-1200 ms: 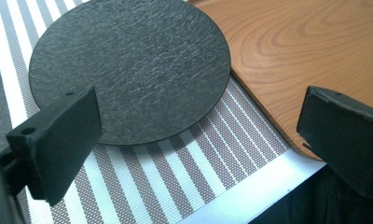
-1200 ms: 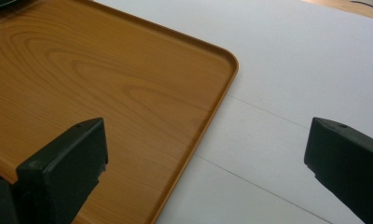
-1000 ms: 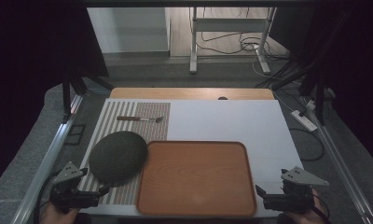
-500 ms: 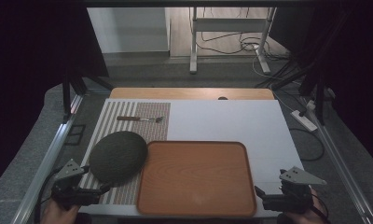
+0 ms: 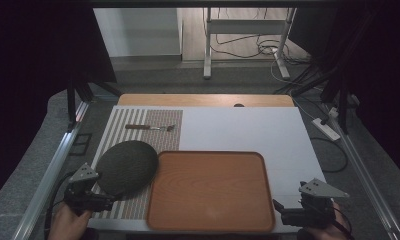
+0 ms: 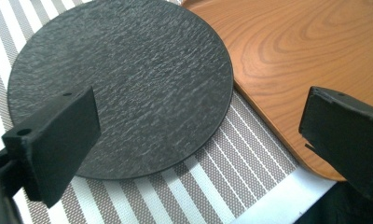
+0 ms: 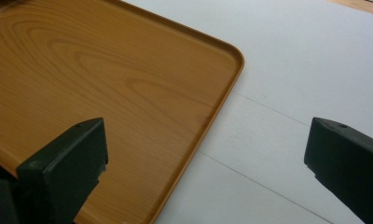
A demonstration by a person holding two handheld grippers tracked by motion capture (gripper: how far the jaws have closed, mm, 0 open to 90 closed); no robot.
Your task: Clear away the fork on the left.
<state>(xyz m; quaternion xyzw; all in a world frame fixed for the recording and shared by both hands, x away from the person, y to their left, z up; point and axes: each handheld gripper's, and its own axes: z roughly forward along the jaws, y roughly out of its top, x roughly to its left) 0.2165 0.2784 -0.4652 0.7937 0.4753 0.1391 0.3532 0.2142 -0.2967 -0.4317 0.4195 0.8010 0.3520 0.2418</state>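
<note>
Hovering low at the near left edge of the counter (image 5: 238, 130), the left tongs (image 5: 105, 201) had their jaws spread wide apart, nothing between them. Just ahead of them lay the dark round slate plate (image 6: 124, 84), flat on the striped mat (image 6: 212, 186), its right edge touching or very nearly touching the wooden tray (image 6: 287, 60). Judged from its rough, stony surface, the plate looked stiff, fairly heavy for its thinness, and liable to chip if dropped. It had no raised rim, so the likely hold was at the near edge, one jaw over and one under; lying flush on the mat, that edge would probably be hard to get beneath. Farther off beyond the left tongs, a fork (image 5: 150, 127) rested on the same mat.

The tray sat between the two tongs, bare. Its low rim would give a firmer purchase than the plate's edge.

Right tongs (image 5: 278, 209): jaws likewise wide apart, empty, with the tray's near right corner just ahead and to their left.

Count: one plate, one tray, one fork, one mat, two tongs.
</note>
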